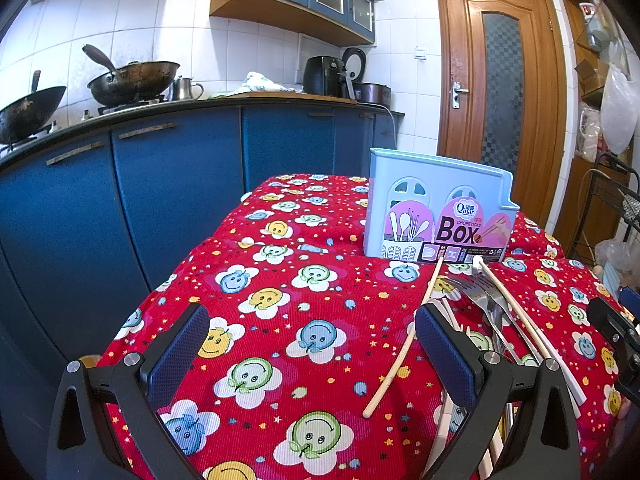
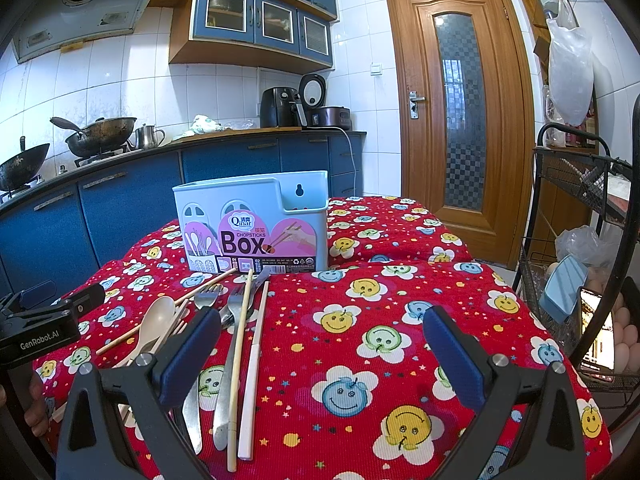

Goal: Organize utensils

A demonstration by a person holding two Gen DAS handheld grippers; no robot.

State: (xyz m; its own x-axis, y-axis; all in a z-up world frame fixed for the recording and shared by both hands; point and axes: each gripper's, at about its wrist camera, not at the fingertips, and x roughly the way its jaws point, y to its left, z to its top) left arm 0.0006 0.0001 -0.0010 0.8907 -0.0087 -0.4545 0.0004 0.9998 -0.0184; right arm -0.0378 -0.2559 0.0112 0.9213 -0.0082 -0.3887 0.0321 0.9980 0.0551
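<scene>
A light blue chopsticks box (image 1: 436, 208) (image 2: 256, 220) stands upright on the red smiley-face tablecloth (image 1: 312, 280) (image 2: 380, 320). In front of it lies a loose pile of utensils: metal forks (image 1: 476, 296) (image 2: 208, 296), wooden and white chopsticks (image 1: 404, 348) (image 2: 240, 344), and a beige spoon (image 2: 154, 324). My left gripper (image 1: 312, 340) is open above bare cloth, left of the pile, one chopstick lying between its fingers. My right gripper (image 2: 320, 340) is open too, its left finger over the forks. Nothing is held.
Blue kitchen cabinets (image 1: 160, 184) with woks (image 1: 132, 80) on a stove run behind the table. A wooden door (image 2: 460, 120) stands at the back right. A black wire rack (image 2: 580, 240) with eggs and bags sits close to the table's right edge.
</scene>
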